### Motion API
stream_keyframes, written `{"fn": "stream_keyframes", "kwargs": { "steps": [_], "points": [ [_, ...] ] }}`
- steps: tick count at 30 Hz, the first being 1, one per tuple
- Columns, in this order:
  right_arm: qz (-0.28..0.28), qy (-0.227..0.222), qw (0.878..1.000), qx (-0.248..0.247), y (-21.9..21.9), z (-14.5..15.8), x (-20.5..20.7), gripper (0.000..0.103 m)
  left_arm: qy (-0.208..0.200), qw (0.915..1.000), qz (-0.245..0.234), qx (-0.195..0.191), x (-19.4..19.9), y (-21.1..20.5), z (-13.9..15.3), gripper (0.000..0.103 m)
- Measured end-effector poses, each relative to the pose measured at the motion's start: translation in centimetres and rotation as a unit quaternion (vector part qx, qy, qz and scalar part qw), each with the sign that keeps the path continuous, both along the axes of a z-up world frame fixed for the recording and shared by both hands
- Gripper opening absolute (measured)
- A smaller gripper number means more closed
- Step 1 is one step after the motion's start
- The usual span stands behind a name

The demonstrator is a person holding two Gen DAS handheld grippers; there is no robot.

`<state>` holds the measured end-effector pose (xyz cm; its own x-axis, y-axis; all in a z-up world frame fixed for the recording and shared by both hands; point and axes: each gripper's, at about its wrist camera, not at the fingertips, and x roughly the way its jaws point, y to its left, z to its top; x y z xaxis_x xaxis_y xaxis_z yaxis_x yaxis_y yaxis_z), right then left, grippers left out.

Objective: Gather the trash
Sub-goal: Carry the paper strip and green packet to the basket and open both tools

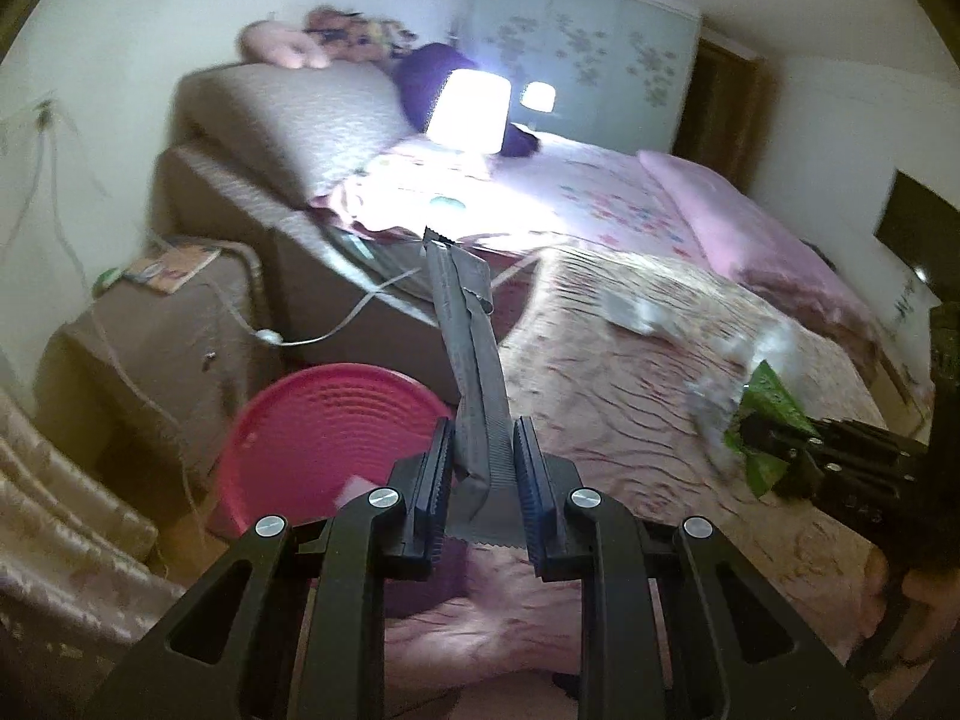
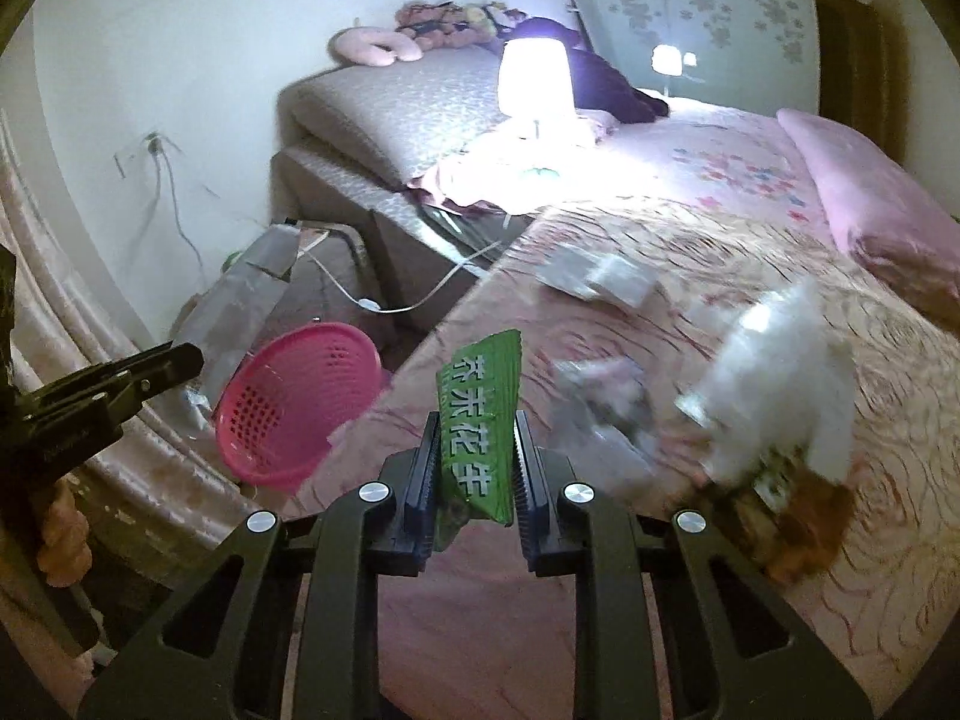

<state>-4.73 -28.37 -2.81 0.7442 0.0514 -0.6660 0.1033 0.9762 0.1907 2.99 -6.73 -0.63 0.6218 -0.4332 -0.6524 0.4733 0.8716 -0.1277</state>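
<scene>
Left claw clamps a light, floppy grey wrapper near its end; right claw pinches a thin, crinkly green packet.

Lit lamp — pink pillow beside.

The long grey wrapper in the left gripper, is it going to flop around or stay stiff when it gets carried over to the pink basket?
The grey wrapper stands up from the left gripper with only slight bends, so it is probably fairly stiff. It looks flat and empty, so likely very light and easily swayed. Its folded tip may catch on the pink basket rim.
</scene>
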Motion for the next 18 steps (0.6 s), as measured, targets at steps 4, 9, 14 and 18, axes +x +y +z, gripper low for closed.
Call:
{"fn": "stream_keyframes", "kwargs": {
  "steps": [4,9,14,18],
  "points": [
    [0.018,-0.001,1.0,-0.001,1.8,0.5,2.7,0.022,0.006,0.9995,0.031,0.001,1.4,1.8,-0.6,0.02],
    [0.049,0.018,0.999,0.012,4.1,-0.2,6.2,0.022,0.019,0.9985,0.051,0.009,2.9,3.0,-2.0,0.02],
    [0.084,0.045,0.995,0.021,7.0,-1.6,9.9,0.022,0.039,0.9967,0.07,0.016,4.4,4.2,-4.0,0.02],
    [0.101,0.07,0.992,0.031,8.8,-3.0,12.5,0.022,0.054,0.9953,0.079,0.015,5.3,4.9,-5.3,0.02]
  ]
}}
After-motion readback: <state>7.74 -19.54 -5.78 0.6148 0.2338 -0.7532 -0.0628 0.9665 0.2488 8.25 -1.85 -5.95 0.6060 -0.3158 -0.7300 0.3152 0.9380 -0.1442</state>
